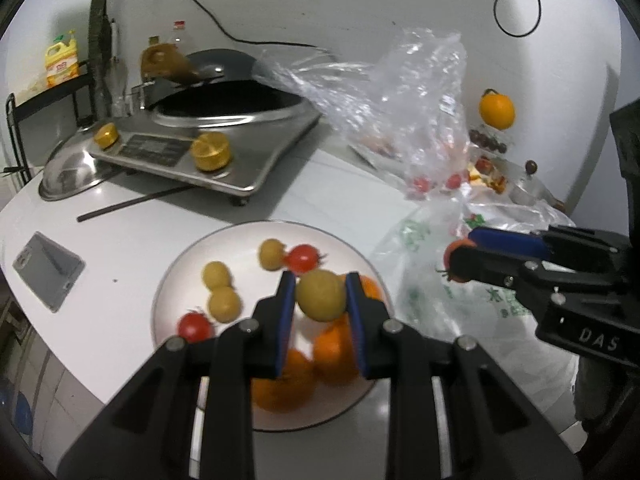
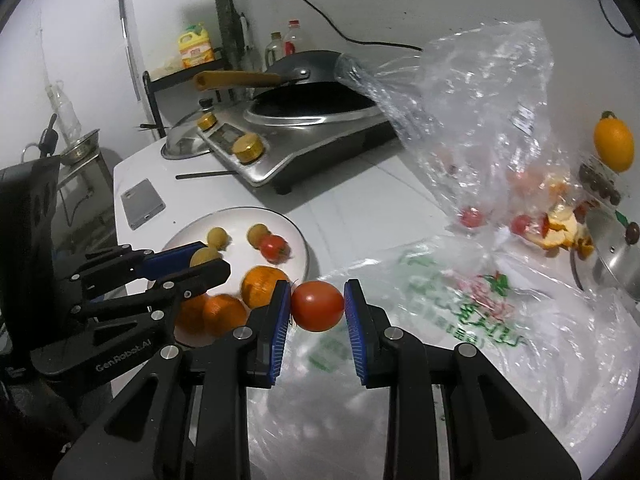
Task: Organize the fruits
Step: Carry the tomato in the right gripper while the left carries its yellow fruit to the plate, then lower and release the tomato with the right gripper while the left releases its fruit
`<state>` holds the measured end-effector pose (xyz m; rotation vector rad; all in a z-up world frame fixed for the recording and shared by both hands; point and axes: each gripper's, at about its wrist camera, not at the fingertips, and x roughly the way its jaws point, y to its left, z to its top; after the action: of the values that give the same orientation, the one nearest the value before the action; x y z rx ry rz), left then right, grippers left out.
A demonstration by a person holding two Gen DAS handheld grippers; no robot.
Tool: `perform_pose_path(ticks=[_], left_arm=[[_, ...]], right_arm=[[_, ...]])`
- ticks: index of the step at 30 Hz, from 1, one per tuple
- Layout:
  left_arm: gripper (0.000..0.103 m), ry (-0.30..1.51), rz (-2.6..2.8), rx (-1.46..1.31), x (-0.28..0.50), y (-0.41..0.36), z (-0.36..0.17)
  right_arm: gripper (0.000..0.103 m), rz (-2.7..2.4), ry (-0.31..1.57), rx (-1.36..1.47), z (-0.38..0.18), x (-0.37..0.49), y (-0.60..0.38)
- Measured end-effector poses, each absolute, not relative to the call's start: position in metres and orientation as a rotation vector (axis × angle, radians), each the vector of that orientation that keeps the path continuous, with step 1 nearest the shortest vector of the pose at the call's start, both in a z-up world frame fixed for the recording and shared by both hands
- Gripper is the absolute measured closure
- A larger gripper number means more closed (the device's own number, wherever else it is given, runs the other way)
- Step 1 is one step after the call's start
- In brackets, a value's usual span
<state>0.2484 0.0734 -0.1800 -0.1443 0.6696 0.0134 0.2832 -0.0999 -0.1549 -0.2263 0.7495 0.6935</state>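
Left gripper (image 1: 321, 295) clenched on a yellow-green fruit (image 1: 321, 296), held above the white plate (image 1: 176, 280). On that plate, ahead and to the left of this gripper: small yellow fruits (image 1: 218, 276) and red tomatoes (image 1: 303, 258); just below and behind the pads, oranges (image 1: 334, 350). Right gripper (image 2: 317, 307) grasping a red tomato (image 2: 317, 307), off the plate's right edge, over the printed plastic bag (image 2: 460, 312) on the desk. Further right, a clear bag (image 2: 472, 120) with more tomatoes inside. Risk one: both grippers near together, possible to knock each other over the plate. Risk two: fruit released from height, probably rolling off the shallow rim or bumping the oranges. Risk three: too strong squeeze, soft tomato skin splitting.
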Motion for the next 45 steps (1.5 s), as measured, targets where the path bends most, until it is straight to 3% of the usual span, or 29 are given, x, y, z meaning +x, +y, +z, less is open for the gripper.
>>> perform_pose_path(ticks=[20, 45], left_arm=[[0.077, 0.698, 0.062, -0.251, 0.245, 0.13, -0.203], [0.073, 0.737, 0.059, -0.266, 0.244, 0.128, -0.207]], right_arm=[[0.074, 0.826, 0.812, -0.304, -0.181, 0.284, -0.019], [0.073, 0.812, 0.836, -0.285, -0.188, 0.289, -0.016]])
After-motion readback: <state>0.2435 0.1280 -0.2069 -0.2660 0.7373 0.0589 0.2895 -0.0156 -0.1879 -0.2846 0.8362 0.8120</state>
